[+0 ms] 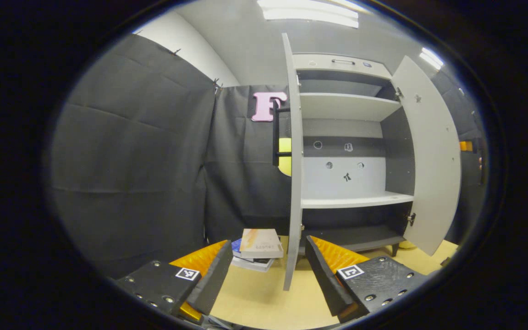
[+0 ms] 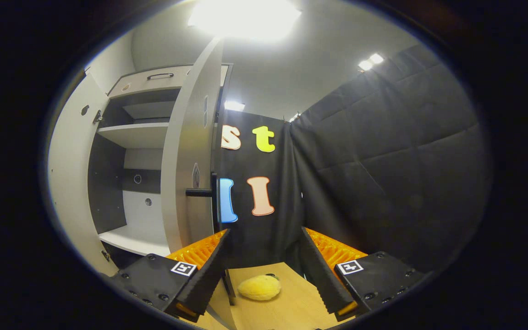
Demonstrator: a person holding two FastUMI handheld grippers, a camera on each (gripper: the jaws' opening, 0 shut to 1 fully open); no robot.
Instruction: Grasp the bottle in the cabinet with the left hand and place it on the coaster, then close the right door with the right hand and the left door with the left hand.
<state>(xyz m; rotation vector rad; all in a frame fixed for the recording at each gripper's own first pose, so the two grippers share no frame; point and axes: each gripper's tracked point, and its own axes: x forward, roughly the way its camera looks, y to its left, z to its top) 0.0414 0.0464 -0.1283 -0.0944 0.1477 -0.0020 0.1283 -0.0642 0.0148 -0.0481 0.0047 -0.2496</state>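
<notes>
At the cabinet front: both doors stand swung open. The left door (image 1: 294, 174) is edge-on in the left gripper view, the right door (image 2: 190, 151) edge-on in the right gripper view.
Cabinet (image 1: 351, 107): pale shelves on a dark back; those in sight carry nothing.
Bottle: where it stands cannot be told. Judged from the bare shelves, the remaining work is probably the two doors.
Left tongs (image 1: 267, 246): released, jaws spread wide with nothing between them.
Right tongs (image 2: 265, 233): released likewise, holding nothing.
Door handling (judgement): a stiff, flat panel on hinges. It should be light to swing, hard to pinch, and likely to bounce back if shoved.
Where to take hold: the dark bar handle (image 2: 200, 192) on the outer face, or a flat push on that face near the free edge, well away from the hinges.
Right door relative to right tongs: ahead and to the left, with its handle above the left finger and apart from it.
Left door relative to left tongs: straight ahead, its lower edge falling between the two fingers, untouched.
Tabletop (image 1: 264, 298): a stack of books (image 1: 258, 250) lies near the foot of the left door. A soft yellow object (image 2: 259, 287) lies ahead of the right tongs.
</notes>
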